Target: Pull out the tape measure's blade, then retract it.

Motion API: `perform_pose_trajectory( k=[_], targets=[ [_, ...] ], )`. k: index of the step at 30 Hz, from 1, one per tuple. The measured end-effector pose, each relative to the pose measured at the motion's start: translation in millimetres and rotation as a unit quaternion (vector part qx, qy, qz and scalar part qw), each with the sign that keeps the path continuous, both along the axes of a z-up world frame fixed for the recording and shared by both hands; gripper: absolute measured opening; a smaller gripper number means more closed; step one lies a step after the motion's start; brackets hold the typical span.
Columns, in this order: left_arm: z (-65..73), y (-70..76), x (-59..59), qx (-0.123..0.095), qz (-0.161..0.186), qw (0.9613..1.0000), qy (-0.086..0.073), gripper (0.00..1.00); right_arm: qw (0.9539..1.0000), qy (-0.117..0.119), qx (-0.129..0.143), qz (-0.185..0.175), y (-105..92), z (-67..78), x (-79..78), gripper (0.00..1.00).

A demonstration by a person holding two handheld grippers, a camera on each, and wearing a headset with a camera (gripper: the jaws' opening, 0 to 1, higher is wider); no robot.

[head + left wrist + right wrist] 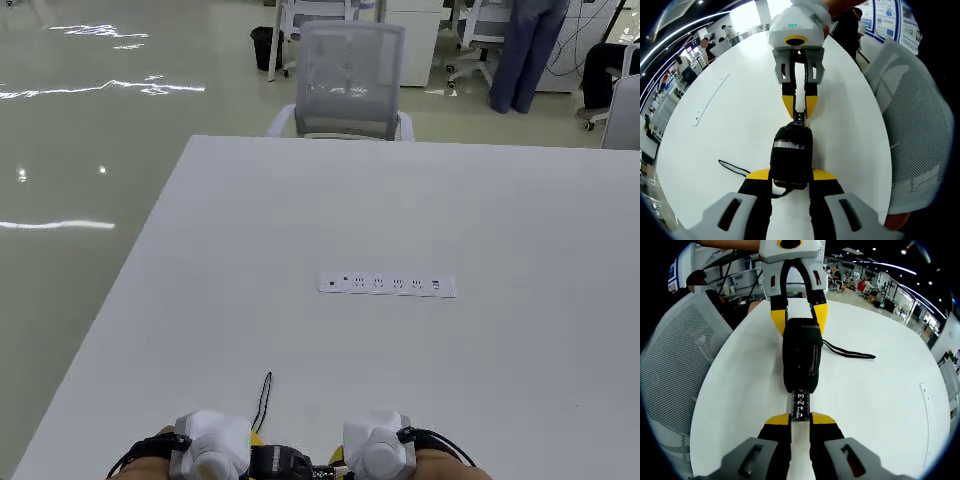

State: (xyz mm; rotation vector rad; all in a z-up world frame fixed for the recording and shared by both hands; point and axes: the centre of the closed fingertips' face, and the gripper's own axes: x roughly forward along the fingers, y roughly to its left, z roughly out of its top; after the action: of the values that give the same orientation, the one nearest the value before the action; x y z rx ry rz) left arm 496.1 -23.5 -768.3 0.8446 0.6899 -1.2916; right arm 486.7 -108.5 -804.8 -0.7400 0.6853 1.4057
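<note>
A black tape measure (pixel 791 152) rests on the white table (pixel 400 200) at its near edge, between the two grippers. My left gripper (pixel 791 175) is shut on the case, one yellow fingertip on each side. My right gripper (pixel 800 419) faces it and is shut on the blade (pixel 800 402), of which a short numbered length shows outside the case (pixel 801 355). The case's black wrist strap (pixel 850 352) trails loose on the table. In the head view the left gripper (pixel 215 450) and the right gripper (pixel 378 450) sit close together at the bottom.
A white power strip (pixel 388 284) is set in the table's middle. A grey mesh chair (pixel 350 80) stands at the far edge, and another mesh chair (pixel 910 100) is behind the near edge. A person (pixel 525 50) stands at the back right.
</note>
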Motion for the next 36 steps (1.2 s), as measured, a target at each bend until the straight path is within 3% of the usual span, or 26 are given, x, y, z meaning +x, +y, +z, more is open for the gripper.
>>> perform_pose_trajectory(
  k=[36],
  targets=[
    [1.7,0.4,-1.3,0.0,-0.004,1.0,-0.001,0.23,0.9999,0.007,-0.006,-0.008,-29.9,4.1,-3.6,0.11]
  ],
)
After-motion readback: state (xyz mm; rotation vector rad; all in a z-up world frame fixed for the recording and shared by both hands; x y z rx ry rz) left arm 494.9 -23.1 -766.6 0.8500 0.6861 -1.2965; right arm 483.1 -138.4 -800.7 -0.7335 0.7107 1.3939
